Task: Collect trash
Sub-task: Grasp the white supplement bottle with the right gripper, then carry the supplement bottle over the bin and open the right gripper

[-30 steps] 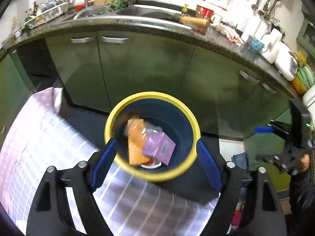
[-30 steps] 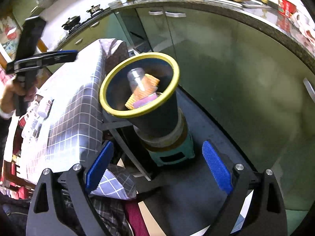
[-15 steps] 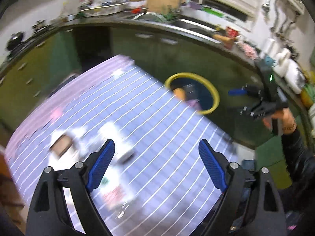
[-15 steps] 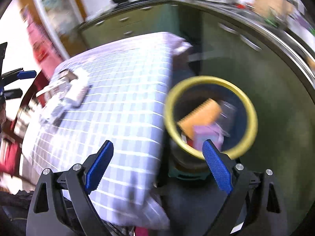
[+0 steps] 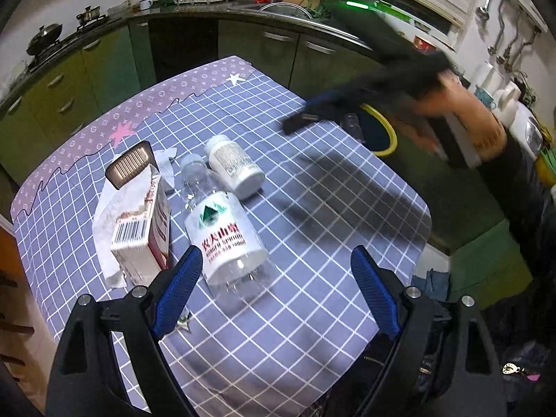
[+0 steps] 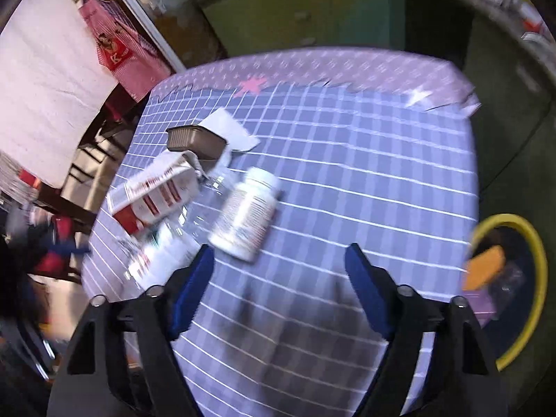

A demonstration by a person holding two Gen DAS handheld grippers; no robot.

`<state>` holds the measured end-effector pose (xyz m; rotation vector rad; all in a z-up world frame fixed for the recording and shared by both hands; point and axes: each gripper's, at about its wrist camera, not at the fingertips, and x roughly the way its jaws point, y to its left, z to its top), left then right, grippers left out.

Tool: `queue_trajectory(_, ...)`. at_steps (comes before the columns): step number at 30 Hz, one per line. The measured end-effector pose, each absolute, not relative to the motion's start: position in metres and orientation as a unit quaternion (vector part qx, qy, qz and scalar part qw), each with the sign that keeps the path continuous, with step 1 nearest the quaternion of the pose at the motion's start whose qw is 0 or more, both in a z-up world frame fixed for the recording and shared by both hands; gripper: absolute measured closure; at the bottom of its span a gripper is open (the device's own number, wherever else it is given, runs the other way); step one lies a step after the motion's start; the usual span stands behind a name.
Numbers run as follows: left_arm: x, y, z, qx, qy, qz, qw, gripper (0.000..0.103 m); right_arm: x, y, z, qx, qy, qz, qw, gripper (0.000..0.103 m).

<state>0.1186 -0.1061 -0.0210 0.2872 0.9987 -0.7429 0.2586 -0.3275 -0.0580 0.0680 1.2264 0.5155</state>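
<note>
In the yellow-rimmed bin (image 6: pixel 537 278) lie wrappers; each hand-held gripper (image 5: pixel 274 295) (image 6: pixel 278 288) gapes, empty.

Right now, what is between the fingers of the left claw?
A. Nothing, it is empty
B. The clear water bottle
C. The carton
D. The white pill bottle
A. The left claw is open above the tablecloth; the water bottle, pill bottle and carton all lie on the cloth beyond its fingertips, ungripped.
</note>
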Motion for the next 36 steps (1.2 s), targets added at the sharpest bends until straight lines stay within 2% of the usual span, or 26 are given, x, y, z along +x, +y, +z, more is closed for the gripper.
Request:
queue_trajectory(5, 0.107, -0.1, -0.024, 0.14, 0.467, -0.357, 0.797, 0.02, 0.291, -0.29, -0.086, 0.034, 0.627, 0.224, 0.745, 0.035)
queue_trajectory(14, 0.102, -0.083, -0.027, 0.133, 0.462, -0.362, 0.799, 0.02, 0.303, -0.259, -0.104, 0.013, 0.657, 0.2, 0.727, 0.046)
queue_trajectory(20, 0.099, -0.076, -0.028, 0.125, 0.46, -0.366, 0.799, 0.02, 0.312, -0.246, -0.115, 0.014, 0.674, 0.195, 0.712, 0.046)
queue_trajectory(22, 0.098, -0.075, -0.029, 0.123, 0.46, -0.366, 0.799, 0.02, 0.314, -0.242, -0.12, 0.014, 0.678, 0.193, 0.71, 0.047)
queue_trajectory(24, 0.098, -0.075, -0.029, 0.123, 0.461, -0.367, 0.799, 0.02, 0.315, -0.238, -0.123, 0.014, 0.68, 0.194, 0.707, 0.054)
queue_trajectory(36, 0.1, -0.074, -0.033, 0.117, 0.465, -0.369, 0.797, 0.019, 0.298, -0.269, -0.109, 0.02, 0.658, 0.21, 0.723, 0.056)
